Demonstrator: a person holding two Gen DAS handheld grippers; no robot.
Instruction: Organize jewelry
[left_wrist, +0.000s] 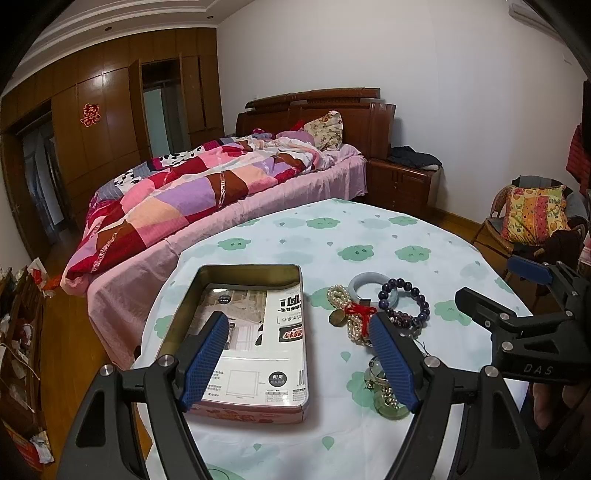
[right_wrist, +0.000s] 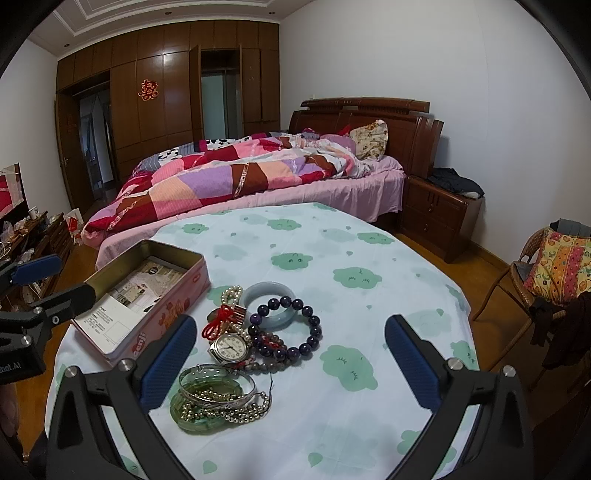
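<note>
An open pink tin box (left_wrist: 299, 295) (right_wrist: 177, 306) lined with a printed sheet sits on the table at the left. A jewelry pile lies to its right: a pale jade bangle (right_wrist: 271, 295) (left_wrist: 364, 282), a dark purple bead bracelet (right_wrist: 314, 328) (left_wrist: 421, 299), a pearl strand with a red knot (right_wrist: 225, 314) (left_wrist: 354, 314), a wristwatch (right_wrist: 231, 347), and a silver bangle (right_wrist: 218, 384) on a green bangle (right_wrist: 195, 417) with a bead chain. My left gripper (left_wrist: 299, 358) is open above the box's near end. My right gripper (right_wrist: 291, 365) is open above the pile's near part.
The round table wears a white cloth with green clouds (right_wrist: 354, 277). A bed with a patchwork quilt (right_wrist: 236, 173) stands behind it, a wooden nightstand (right_wrist: 439, 218) to its right. A wicker chair with a cushion (right_wrist: 554, 273) stands at the right.
</note>
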